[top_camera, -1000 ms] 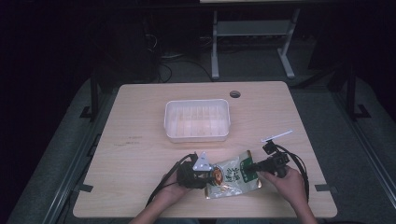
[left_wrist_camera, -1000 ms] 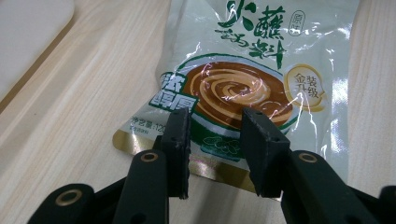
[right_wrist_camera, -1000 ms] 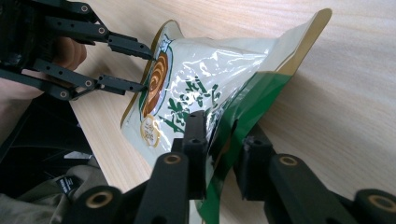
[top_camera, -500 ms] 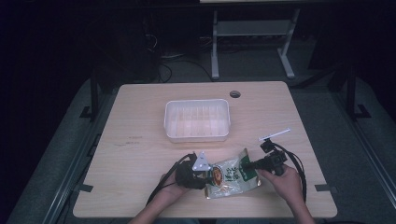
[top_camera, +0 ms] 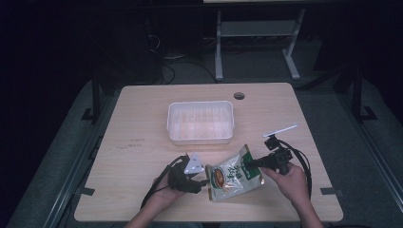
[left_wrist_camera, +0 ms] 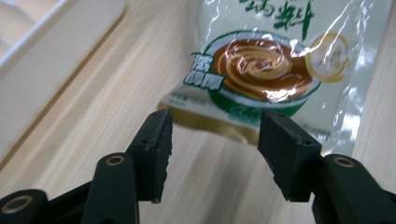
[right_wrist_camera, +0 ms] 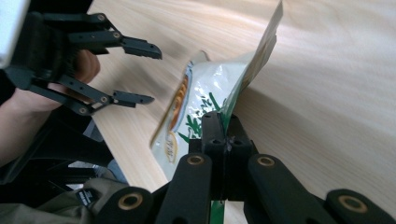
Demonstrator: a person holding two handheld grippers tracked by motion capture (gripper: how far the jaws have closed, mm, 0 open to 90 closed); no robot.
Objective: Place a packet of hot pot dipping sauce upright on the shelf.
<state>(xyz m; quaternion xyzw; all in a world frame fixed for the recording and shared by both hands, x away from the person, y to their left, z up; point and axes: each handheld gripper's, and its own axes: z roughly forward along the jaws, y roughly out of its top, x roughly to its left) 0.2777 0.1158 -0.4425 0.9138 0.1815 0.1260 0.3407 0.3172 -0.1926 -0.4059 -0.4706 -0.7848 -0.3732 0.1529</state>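
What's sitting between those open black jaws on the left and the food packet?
Nothing but bare wooden table: in the left gripper view, the left gripper has opened and stands just short of the packet.

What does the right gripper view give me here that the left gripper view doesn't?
Right gripper view alone: the right tool clamped shut on the edge of the sauce packet, lifting that edge off the table, and the left tool seen from outside, jaws apart, with the hand behind it.

Left gripper view alone: the packet's printed bowl picture facing the camera, and the white tray beside it.

Both: the packet, the wooden table, and the left tool open with nothing between its pads; its jaws have just been opening.
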